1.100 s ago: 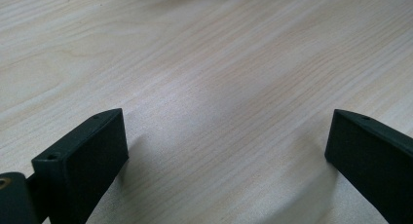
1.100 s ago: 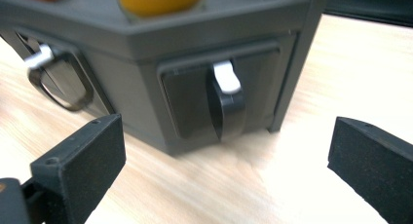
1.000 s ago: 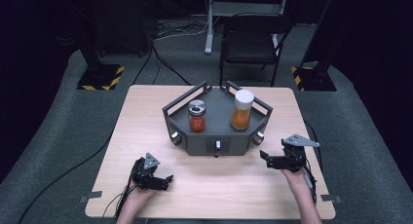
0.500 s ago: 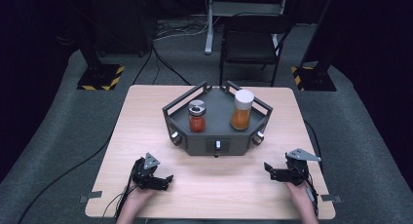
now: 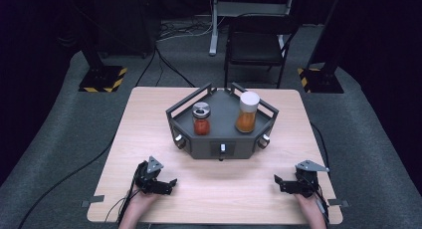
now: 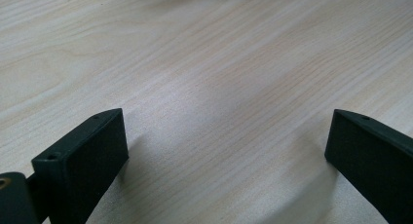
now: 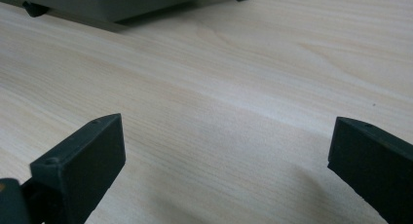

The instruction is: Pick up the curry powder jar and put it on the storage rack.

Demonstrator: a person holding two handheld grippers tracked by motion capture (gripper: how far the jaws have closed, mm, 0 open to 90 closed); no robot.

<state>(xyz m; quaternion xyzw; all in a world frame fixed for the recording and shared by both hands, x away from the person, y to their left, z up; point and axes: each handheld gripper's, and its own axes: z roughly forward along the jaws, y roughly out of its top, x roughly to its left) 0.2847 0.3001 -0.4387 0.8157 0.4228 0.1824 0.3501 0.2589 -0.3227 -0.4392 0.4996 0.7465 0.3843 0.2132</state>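
Both grippers rest low on the table [image 5: 149, 119] — left gripper [image 5: 169, 185] and right gripper [image 5: 278, 183], jaws spread wide, empty — well short of the tray [image 5: 219, 148]

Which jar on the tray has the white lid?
The taller jar with orange contents, on the right side of the tray. The shorter jar to its left holds red contents and has a dark, shiny lid.
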